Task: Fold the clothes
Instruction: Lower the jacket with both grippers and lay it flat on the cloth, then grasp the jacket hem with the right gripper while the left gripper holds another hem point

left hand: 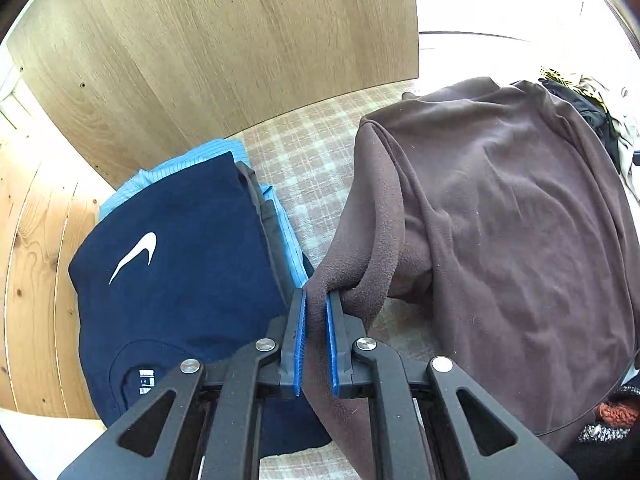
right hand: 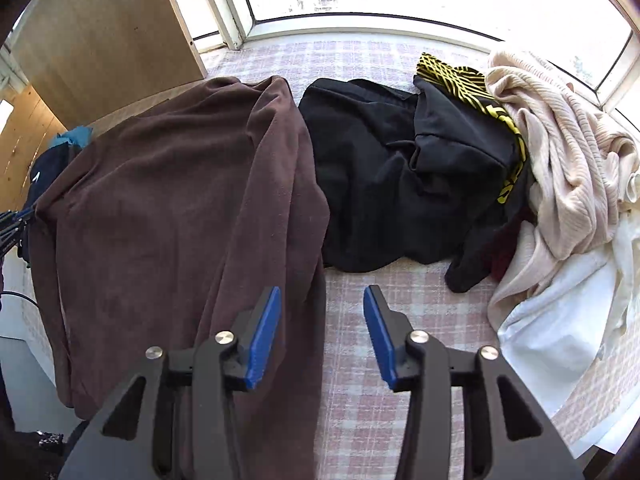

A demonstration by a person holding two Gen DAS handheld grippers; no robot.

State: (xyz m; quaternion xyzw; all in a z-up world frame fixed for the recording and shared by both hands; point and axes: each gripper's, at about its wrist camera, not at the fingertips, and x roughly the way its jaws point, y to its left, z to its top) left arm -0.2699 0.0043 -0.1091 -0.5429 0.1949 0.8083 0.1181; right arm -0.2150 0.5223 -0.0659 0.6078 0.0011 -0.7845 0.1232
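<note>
At lower centre, the left tongs (left hand: 316,300) pinch the brown fleece's (left hand: 500,208) edge; the right tongs (right hand: 322,300) gape, spread. A thin pinch could slip, spoiling the fold.

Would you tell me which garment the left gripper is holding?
The brown fleece: the left gripper pinches its edge, while the navy top lies folded, untouched.

Your left gripper (left hand: 316,300) points forward with its blue-padded jaws nearly closed, pinching a fold of the brown fleece (left hand: 500,208), while your right gripper (right hand: 322,300) is held level, jaws spread wide apart and holding nothing.
</note>
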